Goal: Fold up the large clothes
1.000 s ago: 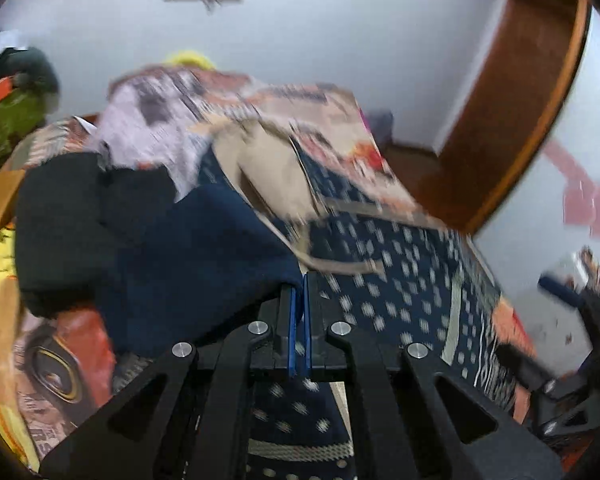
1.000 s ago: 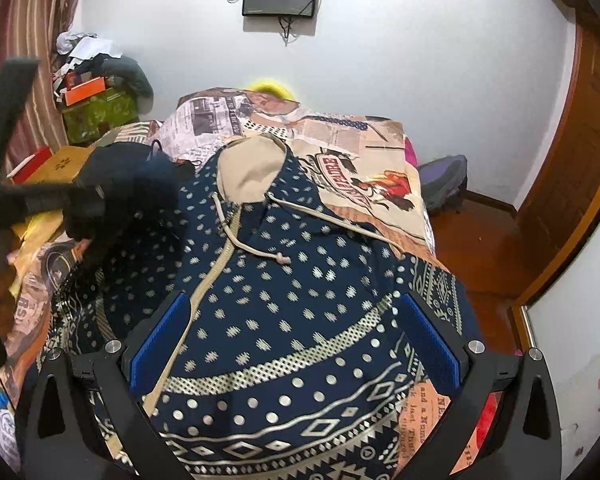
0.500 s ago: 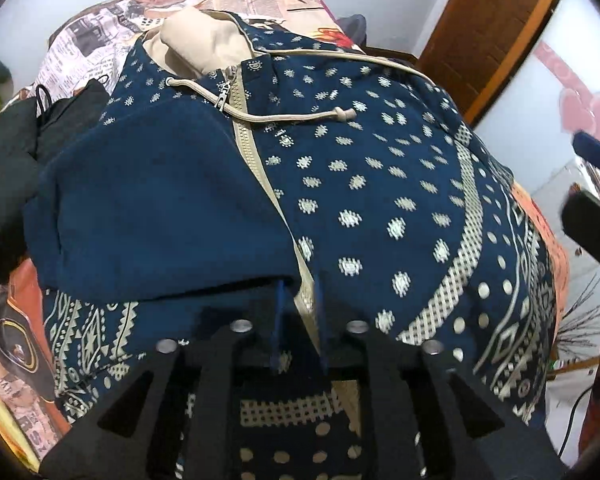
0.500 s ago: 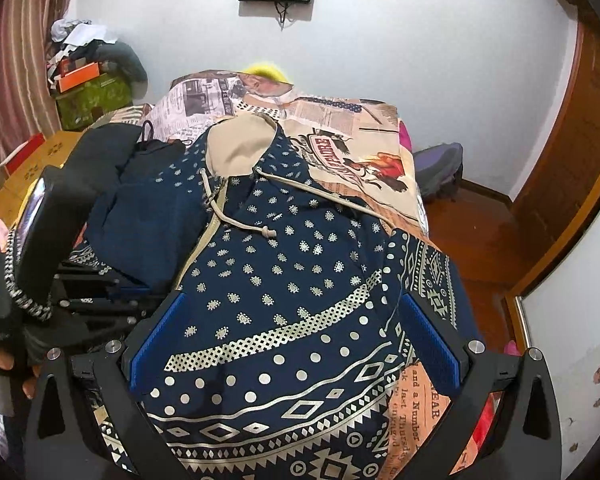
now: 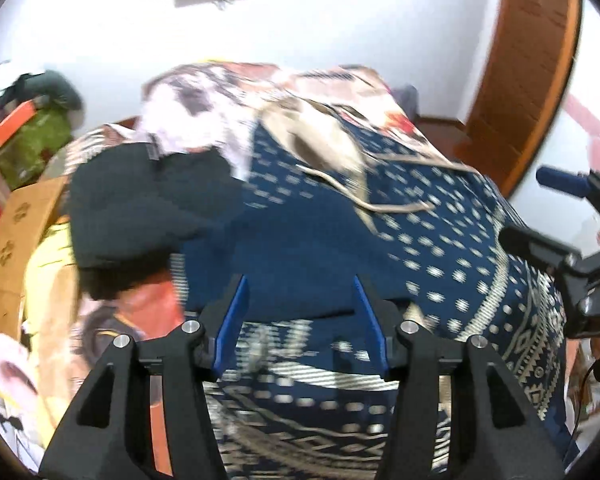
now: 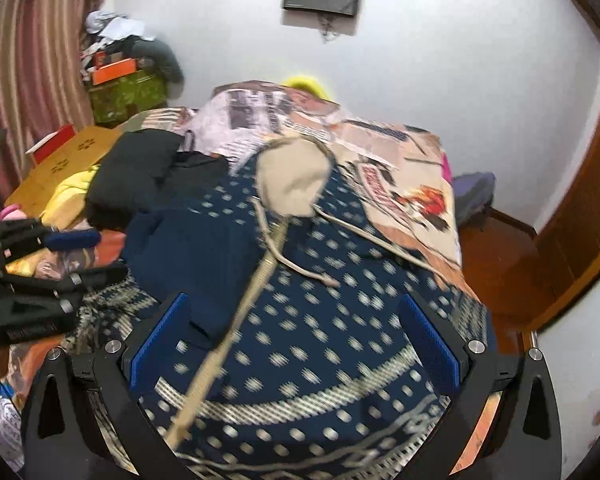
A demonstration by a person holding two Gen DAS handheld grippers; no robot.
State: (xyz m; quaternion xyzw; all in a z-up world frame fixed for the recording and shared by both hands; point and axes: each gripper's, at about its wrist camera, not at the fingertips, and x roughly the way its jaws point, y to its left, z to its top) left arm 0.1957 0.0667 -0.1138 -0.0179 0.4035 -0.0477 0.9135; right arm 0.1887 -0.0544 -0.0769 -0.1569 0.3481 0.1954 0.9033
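A navy hoodie (image 6: 340, 320) with cream dots, a beige hood (image 6: 292, 184) and drawstrings lies spread on the bed. Its plain navy sleeve (image 5: 300, 264) is folded inward over the left half of the body. My left gripper (image 5: 300, 320) hovers just short of the sleeve's near edge. Its jaws are opening and the blue pads press on nothing. In the right wrist view the left gripper (image 6: 60, 256) shows at the left edge, beside the sleeve (image 6: 196, 248). My right gripper (image 6: 294, 340) stands wide open above the hoodie's lower front, holding nothing.
A black garment (image 5: 140, 208) lies bunched to the left of the hoodie, on the printed bedspread (image 6: 400, 168). A wooden board (image 6: 68, 160) and yellow cloth lie further left. Boxes and clothes (image 6: 128, 84) are piled in the far corner. A brown door (image 5: 532, 60) stands on the right.
The left gripper, shut on the sleeve's edge a second ago, laid the sleeve across the hoodie, let go and drew back with its jaws parting. The right gripper stayed open and shifted a little.
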